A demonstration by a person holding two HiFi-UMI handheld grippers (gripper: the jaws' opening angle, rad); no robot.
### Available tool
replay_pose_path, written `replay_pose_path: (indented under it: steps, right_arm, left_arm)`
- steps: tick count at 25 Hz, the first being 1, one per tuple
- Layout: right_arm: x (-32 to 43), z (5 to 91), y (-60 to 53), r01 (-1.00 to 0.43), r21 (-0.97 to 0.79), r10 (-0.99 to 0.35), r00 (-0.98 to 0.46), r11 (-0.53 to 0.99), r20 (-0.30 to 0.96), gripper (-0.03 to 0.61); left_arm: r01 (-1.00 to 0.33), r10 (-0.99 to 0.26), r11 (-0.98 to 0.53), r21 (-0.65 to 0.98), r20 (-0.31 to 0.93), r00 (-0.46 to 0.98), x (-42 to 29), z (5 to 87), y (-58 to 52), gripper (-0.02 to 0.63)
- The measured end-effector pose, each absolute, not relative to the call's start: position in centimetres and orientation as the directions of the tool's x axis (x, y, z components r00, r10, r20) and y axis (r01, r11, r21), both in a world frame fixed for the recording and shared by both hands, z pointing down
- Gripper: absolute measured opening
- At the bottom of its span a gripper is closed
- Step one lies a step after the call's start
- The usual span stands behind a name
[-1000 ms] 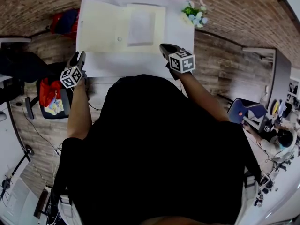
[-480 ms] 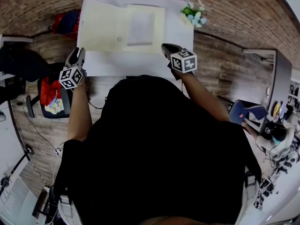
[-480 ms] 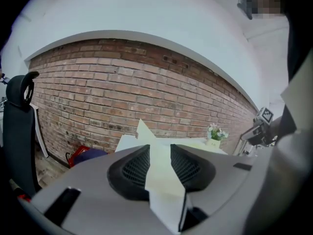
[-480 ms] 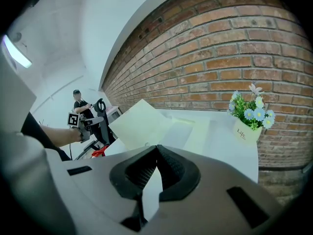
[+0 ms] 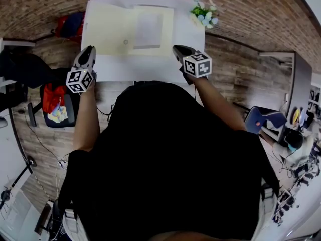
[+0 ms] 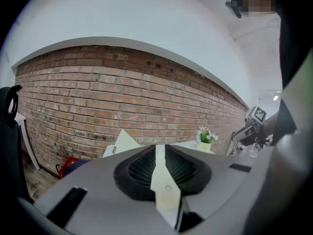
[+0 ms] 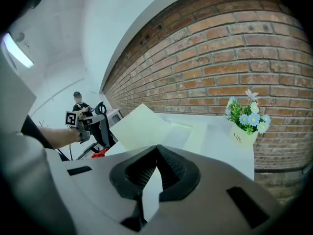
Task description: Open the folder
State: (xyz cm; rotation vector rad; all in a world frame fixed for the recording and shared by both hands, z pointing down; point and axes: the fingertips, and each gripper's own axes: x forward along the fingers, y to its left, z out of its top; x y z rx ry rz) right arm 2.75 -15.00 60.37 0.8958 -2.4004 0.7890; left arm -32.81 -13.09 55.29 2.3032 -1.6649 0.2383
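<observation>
The folder (image 5: 105,29), pale yellow, lies open on the white table (image 5: 135,67) at 12 o'clock from the person. It has 1 grey-white sheet of paper (image 5: 149,29) on its right half and a small round button (image 5: 125,41) near its middle. In the 2 gripper views its left leaf (image 7: 139,124) stands tilted up off the table, 1 corner poking above the tabletop. The left gripper (image 5: 91,48) hangs at 8 o'clock from the folder, its tips by the folder's near left corner at the table's left edge. Its jaws have just been closing and now stand a narrow slit apart with nothing pinched between them. Only a pale cream surface beyond shows through the slit. The right gripper (image 5: 176,49) is at 4 o'clock from the folder, just off its near right corner, over bare table. Its jaws meet at the tips and hold nothing. A pot of blue and white flowers (image 5: 205,14) stands at 2 o'clock from the folder, on the table's far right corner. A brick wall (image 7: 234,58) rises behind the table. On the floor, a red bag (image 5: 52,99) lies at 8 o'clock from the table.
</observation>
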Motion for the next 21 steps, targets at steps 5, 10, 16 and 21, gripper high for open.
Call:
replay_pose_path:
  steps: [5, 10, 16, 21]
  right_arm:
    - [3.5, 59.5, -15.3, -0.7, -0.35, -0.453, -0.688, 0.623, 0.567, 0.028]
    - [4.1, 58.6, -15.2, -0.703, -0.332, -0.472, -0.685, 0.629, 0.555, 0.028]
    - [5.1, 57.6, -15.2, -0.701, -0.311, -0.49, -0.687, 0.642, 0.537, 0.028]
    - [5.6, 56.7, -15.6, -0.698, -0.303, -0.502, -0.692, 0.649, 0.52, 0.028]
  left_arm:
    - [-0.935, -0.886, -0.336, 0.113, 0.298, 0.355, -30.0, 54.8, -13.2, 0.04]
    - [-0.929, -0.885, -0.358, 0.099, 0.281, 0.371, -28.6, 54.1, -13.2, 0.031]
    - [-0.921, -0.877, -0.378, 0.095, 0.283, 0.389, -26.9, 54.1, -13.5, 0.024]
    - [-0.913, -0.87, -0.402, 0.072, 0.281, 0.406, -25.0, 53.7, -13.9, 0.02]
